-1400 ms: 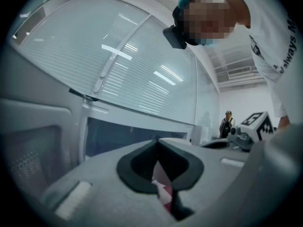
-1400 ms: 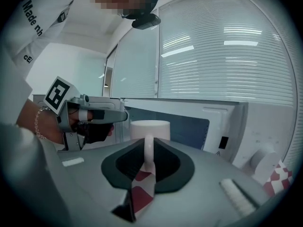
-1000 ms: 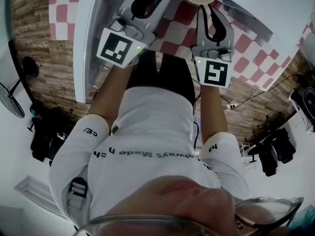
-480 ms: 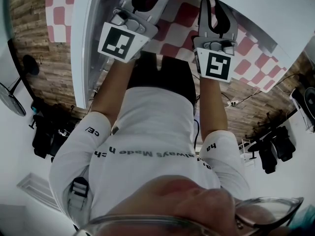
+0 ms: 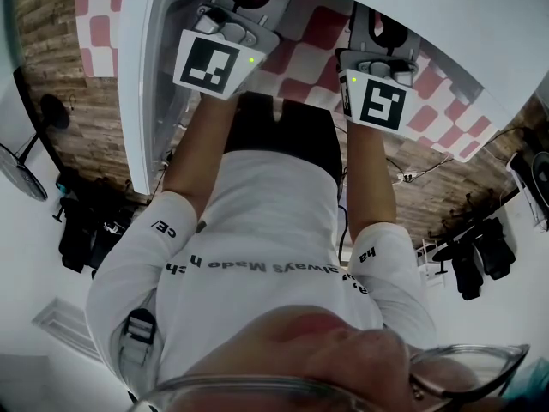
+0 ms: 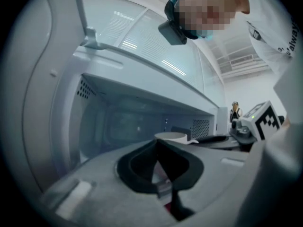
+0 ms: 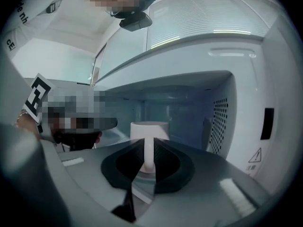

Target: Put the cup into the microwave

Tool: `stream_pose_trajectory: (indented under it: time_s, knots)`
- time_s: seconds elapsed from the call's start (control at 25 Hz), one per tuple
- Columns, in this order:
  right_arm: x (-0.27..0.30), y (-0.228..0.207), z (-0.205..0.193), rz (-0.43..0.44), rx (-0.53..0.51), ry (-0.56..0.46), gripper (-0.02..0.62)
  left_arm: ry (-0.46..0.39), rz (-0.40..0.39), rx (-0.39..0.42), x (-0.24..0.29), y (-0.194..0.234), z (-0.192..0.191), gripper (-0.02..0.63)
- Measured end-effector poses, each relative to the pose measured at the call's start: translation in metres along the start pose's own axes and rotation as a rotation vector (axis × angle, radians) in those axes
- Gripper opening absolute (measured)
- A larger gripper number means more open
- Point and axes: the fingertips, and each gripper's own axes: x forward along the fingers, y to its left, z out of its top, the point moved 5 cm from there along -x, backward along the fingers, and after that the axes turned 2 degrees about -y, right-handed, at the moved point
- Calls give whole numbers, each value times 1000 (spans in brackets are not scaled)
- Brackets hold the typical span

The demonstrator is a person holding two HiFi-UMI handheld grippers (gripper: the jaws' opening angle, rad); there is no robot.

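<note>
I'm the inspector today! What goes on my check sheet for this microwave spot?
Surface: red-and-white checked cloth.
Job's things: white cup, held inside the open microwave.
Clutter: nothing seen.
Claws: right claw shut on the cup's handle; left claw shut, empty.
Cables: cable on the floor, right side.
Surroundings: wood-look floor; fan at left.

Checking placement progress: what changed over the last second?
Both grippers moved forward, up the head view; the right gripper carried the cup out of that view, to the open microwave. Unchanged: its jaws clamp the cup's handle; the left gripper shut, empty.
</note>
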Motion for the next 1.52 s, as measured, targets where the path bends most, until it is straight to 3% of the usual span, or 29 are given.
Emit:
stream_pose_trajectory:
  time_s: [0.92, 1.12, 1.52]
  knots:
    - [20, -13, -10, -4, 26, 25, 52, 27, 20, 12, 15, 11, -5, 5]
    - [14, -9, 1, -2, 25, 29, 92, 23, 18, 4, 9, 5, 5, 5]
    - [-29, 6, 35, -3, 65, 50, 92, 65, 1, -24, -30, -24, 32, 5]
